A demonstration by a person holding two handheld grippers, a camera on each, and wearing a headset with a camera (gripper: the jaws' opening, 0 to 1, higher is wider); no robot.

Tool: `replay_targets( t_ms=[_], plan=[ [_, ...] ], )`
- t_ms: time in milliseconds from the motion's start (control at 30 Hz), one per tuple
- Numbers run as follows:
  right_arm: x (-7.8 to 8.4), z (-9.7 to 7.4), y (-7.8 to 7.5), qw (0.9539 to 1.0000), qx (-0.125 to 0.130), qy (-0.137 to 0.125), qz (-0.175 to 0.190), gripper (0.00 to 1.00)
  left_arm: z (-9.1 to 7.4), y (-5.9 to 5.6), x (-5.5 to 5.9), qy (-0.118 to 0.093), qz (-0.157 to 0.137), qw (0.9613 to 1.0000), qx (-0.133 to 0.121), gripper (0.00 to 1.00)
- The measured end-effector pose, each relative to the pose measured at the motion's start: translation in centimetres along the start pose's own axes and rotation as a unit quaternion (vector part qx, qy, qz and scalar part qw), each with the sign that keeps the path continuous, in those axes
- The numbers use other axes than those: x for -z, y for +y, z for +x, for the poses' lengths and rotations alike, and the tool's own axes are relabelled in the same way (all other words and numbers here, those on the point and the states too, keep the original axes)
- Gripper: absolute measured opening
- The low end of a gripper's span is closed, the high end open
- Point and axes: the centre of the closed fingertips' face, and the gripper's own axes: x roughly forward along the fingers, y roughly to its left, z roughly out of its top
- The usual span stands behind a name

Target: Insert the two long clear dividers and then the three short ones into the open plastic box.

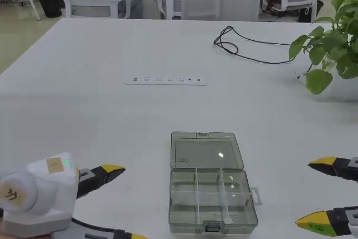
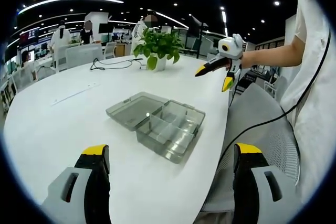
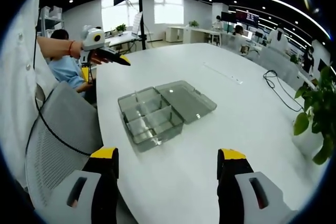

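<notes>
Evidently the box (image 1: 212,194) lies open at lower centre of the head view on the white table (image 1: 112,116), its lid (image 1: 206,150) laid flat toward the top of the frame. Clear dividers (image 1: 197,194) already stand in its tray — their count is hard to read through the plastic. They look thin, light, stiff and slick; I judge a pinch on a top edge near mid-length the safest hold, and the light box may skid if pushed. The left tongs (image 1: 123,203) sit at lower left and the right tongs (image 1: 309,193) at lower right — both spread wide, empty, flanking the box without touching it.
</notes>
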Motion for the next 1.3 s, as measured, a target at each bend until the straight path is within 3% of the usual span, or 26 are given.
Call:
replay_targets(
  t_ms=[1300],
  plan=[
    [-0.3, 0.1, 0.8, 0.9999, -0.008, -0.001, -0.011, 0.81, 0.7, -1.1, 0.2, 0.001, 0.004, 0.9998, 0.019, 1.0]
  ],
)
